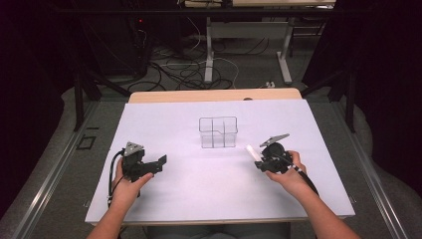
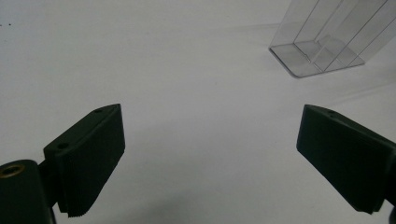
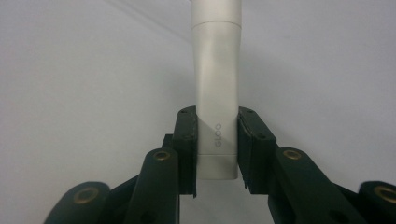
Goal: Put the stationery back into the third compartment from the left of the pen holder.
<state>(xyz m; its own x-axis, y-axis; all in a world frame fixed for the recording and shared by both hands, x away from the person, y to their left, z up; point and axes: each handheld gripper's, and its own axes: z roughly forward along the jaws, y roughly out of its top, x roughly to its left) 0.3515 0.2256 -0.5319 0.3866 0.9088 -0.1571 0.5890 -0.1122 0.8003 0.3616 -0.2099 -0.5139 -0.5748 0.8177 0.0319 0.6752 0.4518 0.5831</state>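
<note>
A white tube (image 3: 216,88) with a cap at its far end sticks out from between the jaws of my right gripper (image 3: 216,142), which is shut on its crimped end. From above, the tube (image 1: 252,152) points up-left from that gripper (image 1: 262,161) at the table's right side. A clear plastic organizer (image 1: 218,132) with compartments stands mid-table, beyond both hands; it also appears as the organizer (image 2: 322,42) at the upper right of the left gripper view. My left gripper (image 2: 210,158) is open above bare white surface, held at the table's left (image 1: 159,164).
A white sheet (image 1: 219,194) covers the table, whose wooden far edge (image 1: 214,95) shows behind it. Cables and desk legs lie on the floor beyond. Grey floor borders both sides.
</note>
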